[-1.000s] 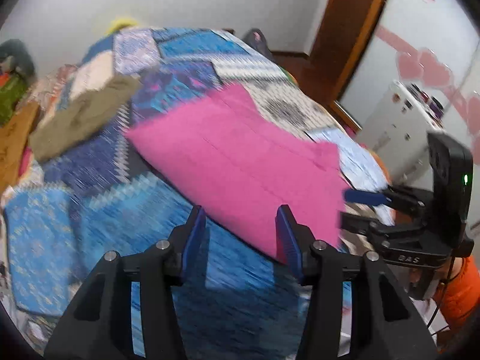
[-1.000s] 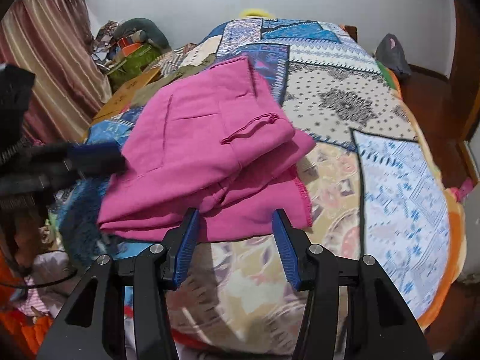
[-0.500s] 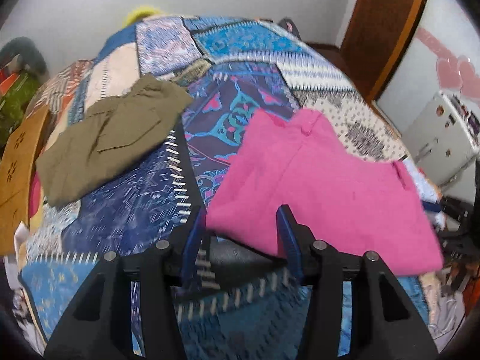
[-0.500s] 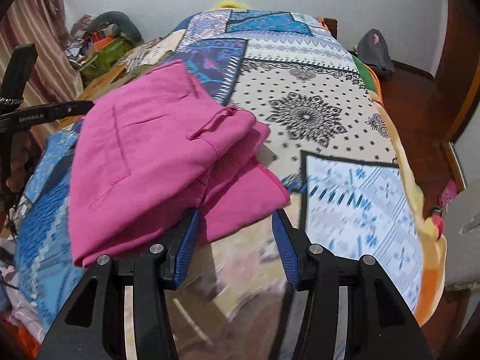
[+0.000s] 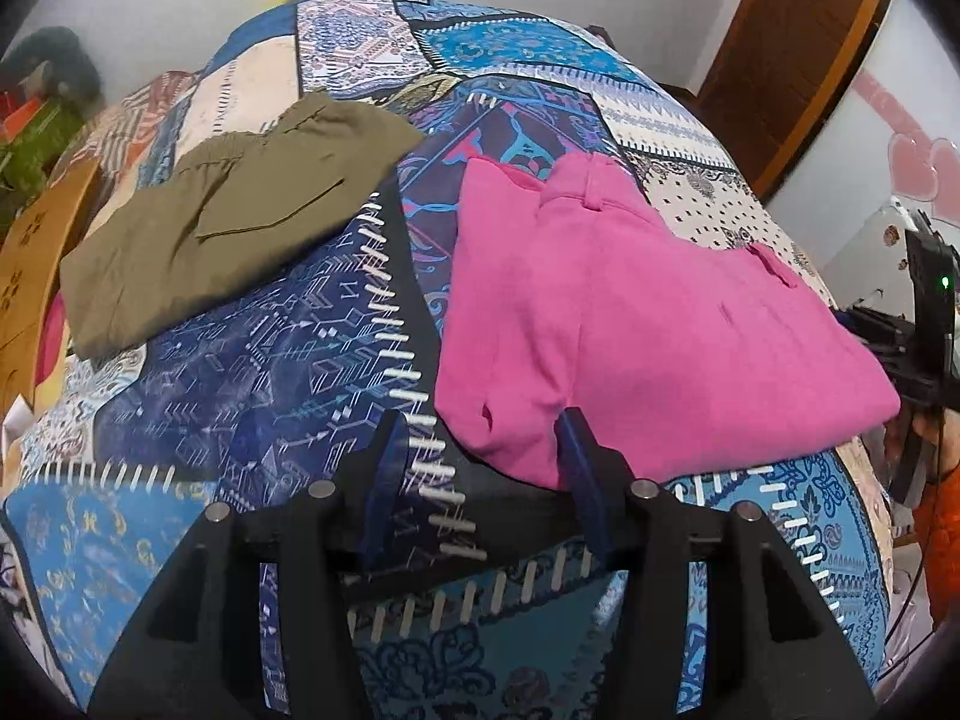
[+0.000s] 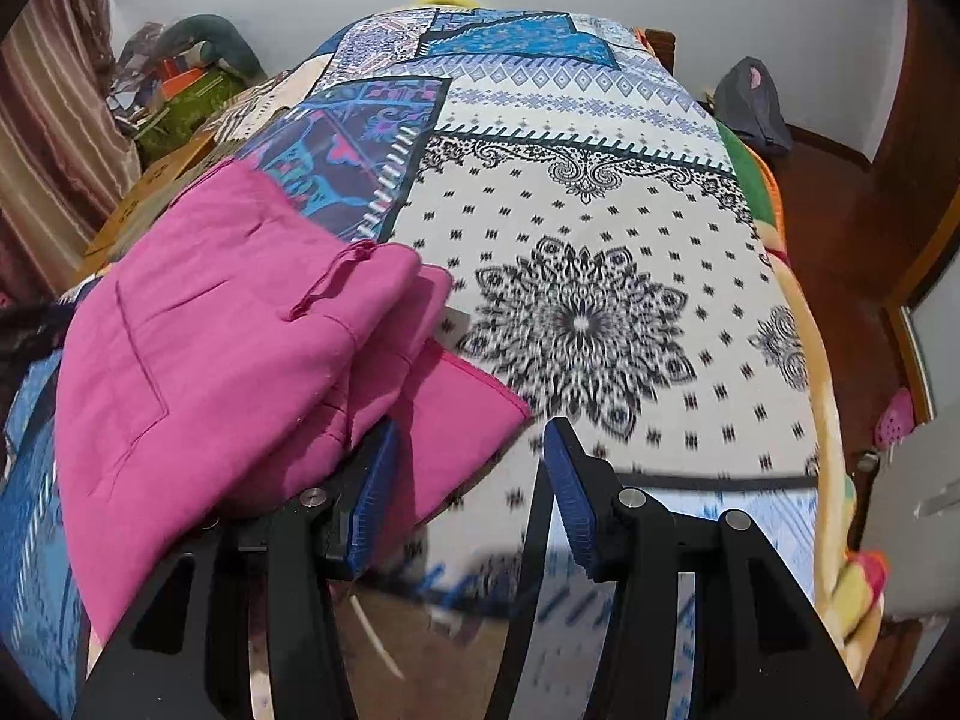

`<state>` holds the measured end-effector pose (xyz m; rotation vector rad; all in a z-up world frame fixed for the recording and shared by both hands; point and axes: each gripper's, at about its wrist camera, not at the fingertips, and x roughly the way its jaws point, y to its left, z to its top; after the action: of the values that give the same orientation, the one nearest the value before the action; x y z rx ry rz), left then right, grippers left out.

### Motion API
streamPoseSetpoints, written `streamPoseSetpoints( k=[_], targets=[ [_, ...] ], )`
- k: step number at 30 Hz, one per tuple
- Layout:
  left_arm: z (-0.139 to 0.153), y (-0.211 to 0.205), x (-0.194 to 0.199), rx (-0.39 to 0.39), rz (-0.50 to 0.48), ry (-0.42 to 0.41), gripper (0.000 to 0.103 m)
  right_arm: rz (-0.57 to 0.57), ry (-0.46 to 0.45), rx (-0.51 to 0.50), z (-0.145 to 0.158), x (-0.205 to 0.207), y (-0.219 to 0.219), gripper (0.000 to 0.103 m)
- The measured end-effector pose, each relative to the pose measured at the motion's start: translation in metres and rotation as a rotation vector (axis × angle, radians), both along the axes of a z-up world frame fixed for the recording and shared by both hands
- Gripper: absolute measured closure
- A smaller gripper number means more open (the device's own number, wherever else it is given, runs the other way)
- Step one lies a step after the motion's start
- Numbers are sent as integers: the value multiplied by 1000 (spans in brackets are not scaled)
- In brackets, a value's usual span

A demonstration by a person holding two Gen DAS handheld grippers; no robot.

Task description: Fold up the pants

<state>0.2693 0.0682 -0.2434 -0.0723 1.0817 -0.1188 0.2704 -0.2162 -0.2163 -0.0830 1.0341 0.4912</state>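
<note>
left wrist view, near to far: the left gripper [image 5: 480, 450] at 6 o'clock, jaws wide and holding nothing, its right blue pad at the near edge of the folded pink pants [image 5: 630, 324], its left pad over the bare patchwork bedspread [image 5: 252, 360]. the pink pants lie in a flat folded stack on the bed from centre toward 3 o'clock, waistband with belt loop at the far end near 1 o'clock. at 10 o'clock, apart from the pink stack, lie folded olive pants [image 5: 228, 222] with a welt pocket facing up. at 3 o'clock, beyond the pink stack, part of the right gripper's black body with a green light. a wooden door [image 5: 786, 42] stands at 1 o'clock.

right wrist view, near to far: the right gripper [image 6: 468, 468] at 6 o'clock, jaws wide and holding nothing; the left pad lies against the near corner of the pink pants [image 6: 228, 348], the right pad over the black-and-white mandala panel of the bedspread [image 6: 576, 324]. the pink stack fills the area from 7 to 10 o'clock, layers stepped at its right edge. a striped curtain [image 6: 54, 120] hangs at 10 o'clock; a dark bag [image 6: 750, 108] sits on the floor at 1 o'clock.
</note>
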Motion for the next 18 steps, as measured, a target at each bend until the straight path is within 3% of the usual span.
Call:
streamPoseSetpoints(
  k=[7,12,18],
  targets=[
    [7,5,-15,12,56,-30,58,-51,-42,-14,27,-13,-12,56],
    [14,18,-24,96,84,-17,62,-66,-85,-12,58,-34,-10,56],
    [47,14,-27,45,39,-91,62,-81,-109,39,77,-57,6,39]
  ],
)
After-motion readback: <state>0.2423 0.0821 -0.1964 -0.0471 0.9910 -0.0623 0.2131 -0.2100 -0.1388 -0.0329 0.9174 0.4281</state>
